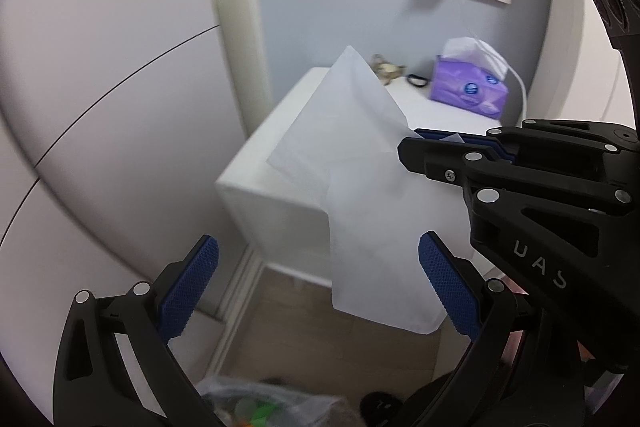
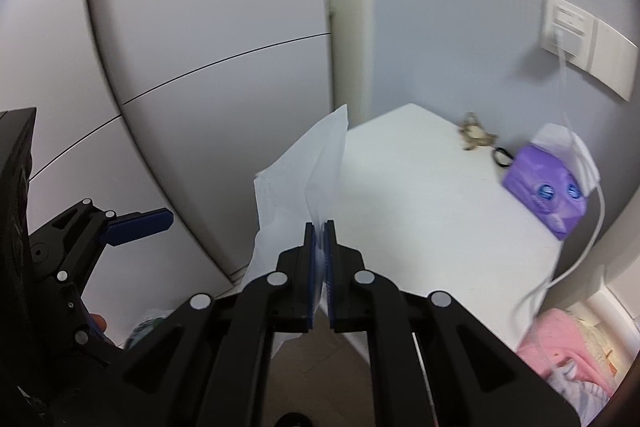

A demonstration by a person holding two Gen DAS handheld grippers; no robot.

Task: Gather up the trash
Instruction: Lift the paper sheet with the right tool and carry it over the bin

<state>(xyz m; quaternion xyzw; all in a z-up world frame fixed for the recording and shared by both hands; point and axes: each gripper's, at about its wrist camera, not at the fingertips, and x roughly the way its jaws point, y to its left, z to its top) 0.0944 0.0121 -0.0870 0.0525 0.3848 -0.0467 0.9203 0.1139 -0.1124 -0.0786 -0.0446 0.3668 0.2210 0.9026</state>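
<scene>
One thin white sheet of tissue paper (image 2: 316, 179), clamped in the right claw (image 2: 320, 267) and held off the near left edge of the white table (image 2: 420, 219); left claw (image 1: 316, 291) apart, empty; carrying step, next likely release into clear rubbish bag (image 1: 276, 403) below.

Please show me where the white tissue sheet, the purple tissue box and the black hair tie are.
white tissue sheet (image 1: 360, 187): left wrist view, middle of the hanging sheet.
purple tissue box (image 1: 468, 89): left wrist view, front face.
black hair tie (image 1: 417, 80): left wrist view, the loop.
</scene>
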